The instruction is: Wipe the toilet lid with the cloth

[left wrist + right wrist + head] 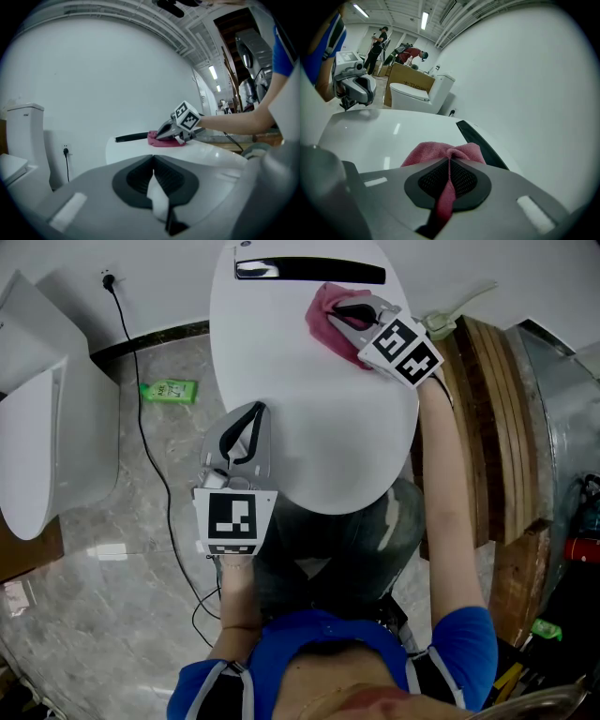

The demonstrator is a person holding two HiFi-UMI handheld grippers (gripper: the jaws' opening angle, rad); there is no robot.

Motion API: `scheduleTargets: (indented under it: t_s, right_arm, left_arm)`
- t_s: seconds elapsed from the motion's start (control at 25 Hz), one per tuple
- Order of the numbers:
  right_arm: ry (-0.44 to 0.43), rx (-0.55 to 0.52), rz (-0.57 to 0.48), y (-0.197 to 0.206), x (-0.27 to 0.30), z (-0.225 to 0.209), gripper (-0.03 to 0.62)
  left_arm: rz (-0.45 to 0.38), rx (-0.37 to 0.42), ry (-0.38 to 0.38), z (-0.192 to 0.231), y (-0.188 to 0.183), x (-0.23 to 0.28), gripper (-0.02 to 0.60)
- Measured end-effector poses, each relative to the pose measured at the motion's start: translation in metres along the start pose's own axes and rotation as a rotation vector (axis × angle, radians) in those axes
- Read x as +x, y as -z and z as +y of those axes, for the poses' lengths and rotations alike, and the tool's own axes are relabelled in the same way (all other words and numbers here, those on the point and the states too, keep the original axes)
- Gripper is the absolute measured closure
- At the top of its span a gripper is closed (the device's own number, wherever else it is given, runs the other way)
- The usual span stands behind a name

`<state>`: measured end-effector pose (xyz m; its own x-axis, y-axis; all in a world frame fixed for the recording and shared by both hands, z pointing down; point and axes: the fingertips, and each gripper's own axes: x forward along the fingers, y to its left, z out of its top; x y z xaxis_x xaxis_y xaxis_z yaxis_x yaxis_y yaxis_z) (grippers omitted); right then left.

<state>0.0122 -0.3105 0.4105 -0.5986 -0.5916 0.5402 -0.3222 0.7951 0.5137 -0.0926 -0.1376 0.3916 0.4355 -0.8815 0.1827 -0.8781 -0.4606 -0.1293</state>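
Observation:
The white toilet lid (300, 381) fills the middle of the head view, with a black bar (319, 271) at its back. A pink cloth (325, 322) lies on the lid's back right part. My right gripper (352, 313) is shut on the cloth (436, 152), and a strip of it runs between the jaws. My left gripper (255, 411) hovers over the lid's front left edge, shut with nothing in it. From the left gripper view, the right gripper (161, 135) presses the cloth (161, 140) on the lid (206, 152).
A second white toilet (47, 427) stands at the left. A green packet (169, 390) and a black cable (141, 427) lie on the marble floor. Wooden boards (487, 427) lean at the right. People (377, 42) stand far off by a cardboard box.

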Motion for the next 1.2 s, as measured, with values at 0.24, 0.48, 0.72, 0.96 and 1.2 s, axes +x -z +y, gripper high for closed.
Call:
scheduleTargets:
  t_s: [0.24,0.48,0.72,0.96,1.2]
  right_arm:
    - [-0.011,-0.013,-0.009,-0.007,0.003,0.005,0.586]
    - [-0.020,-0.031,-0.020,-0.018,0.011,0.011,0.586]
    - [-0.031,-0.056,-0.022,-0.032,0.019,0.021,0.586]
    - [-0.041,-0.068,-0.019,-0.038,0.024,0.024,0.586]
    - [-0.060,-0.085,-0.015,-0.044,0.025,0.030,0.586]
  left_arm:
    - [0.000,-0.002,-0.002,-0.002,0.002,-0.005,0.580]
    - [0.003,-0.003,-0.005,-0.001,0.005,-0.008,0.580]
    - [0.009,-0.001,-0.003,-0.002,0.007,-0.012,0.580]
    - [0.014,-0.001,-0.014,0.000,0.010,-0.015,0.580]
    - [0.021,0.002,-0.021,-0.006,0.011,-0.021,0.580]
